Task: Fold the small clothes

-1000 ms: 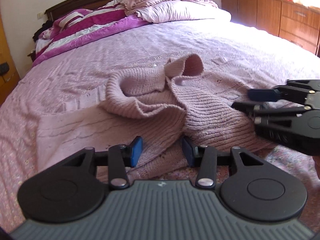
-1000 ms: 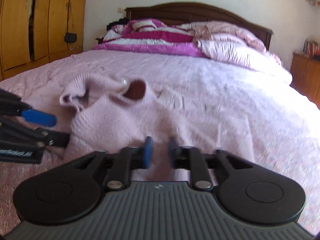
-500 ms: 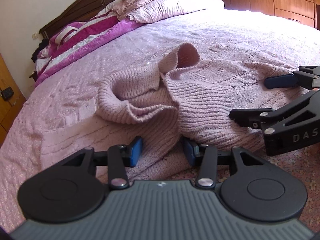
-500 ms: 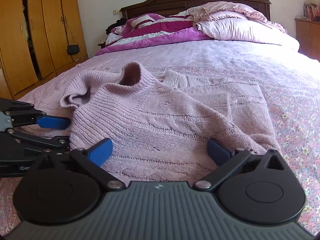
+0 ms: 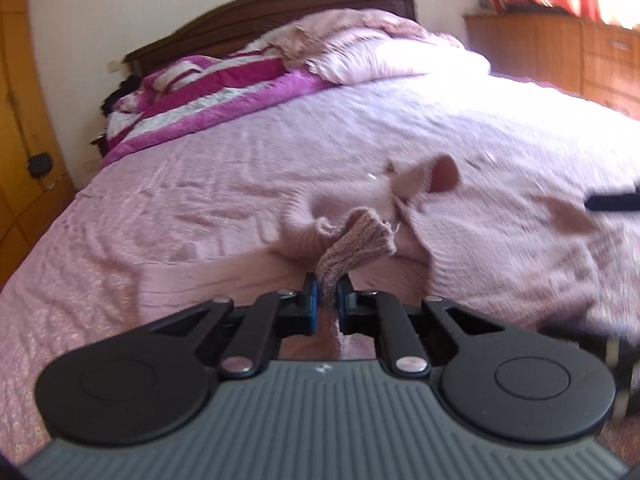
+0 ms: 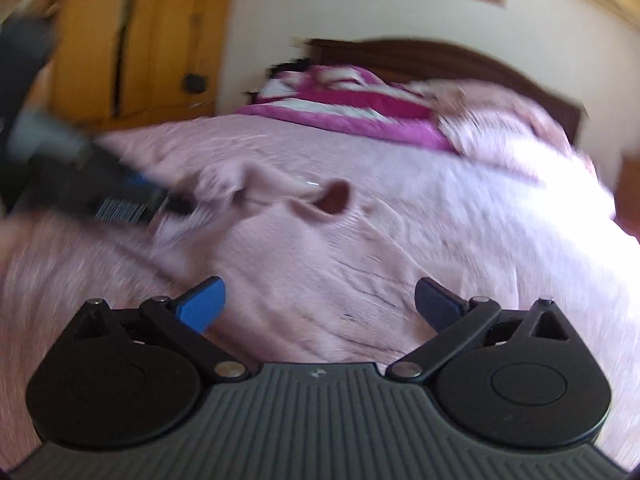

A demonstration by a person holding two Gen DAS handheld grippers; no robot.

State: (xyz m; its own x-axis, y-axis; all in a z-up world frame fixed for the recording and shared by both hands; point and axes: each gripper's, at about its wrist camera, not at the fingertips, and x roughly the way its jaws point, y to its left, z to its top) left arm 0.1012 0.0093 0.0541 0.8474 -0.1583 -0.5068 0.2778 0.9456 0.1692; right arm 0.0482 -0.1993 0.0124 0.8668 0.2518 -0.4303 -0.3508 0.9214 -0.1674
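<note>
A pink bedspread (image 5: pixel 224 184) covers the bed, and one pink knit sweater (image 5: pixel 500 240) lies on it directly ahead of both tools. The left hand-held gripper (image 5: pixel 325 300) is clamped on a ribbed edge of the sweater, lifting it; the right hand-held gripper (image 6: pixel 318 304) stands wide open over the sweater's body, holding nothing. Left of the sweater the spread is bare. Beyond lie a magenta striped blanket (image 5: pixel 216 92), one pale pillow (image 5: pixel 400 52), a dark headboard (image 5: pixel 256 20), and wooden wardrobes (image 6: pixel 136 40).

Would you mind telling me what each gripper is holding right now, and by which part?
The left gripper pinches the pink sweater by its knitted edge, apparently the hem. The right gripper is open, holding nothing.
</note>
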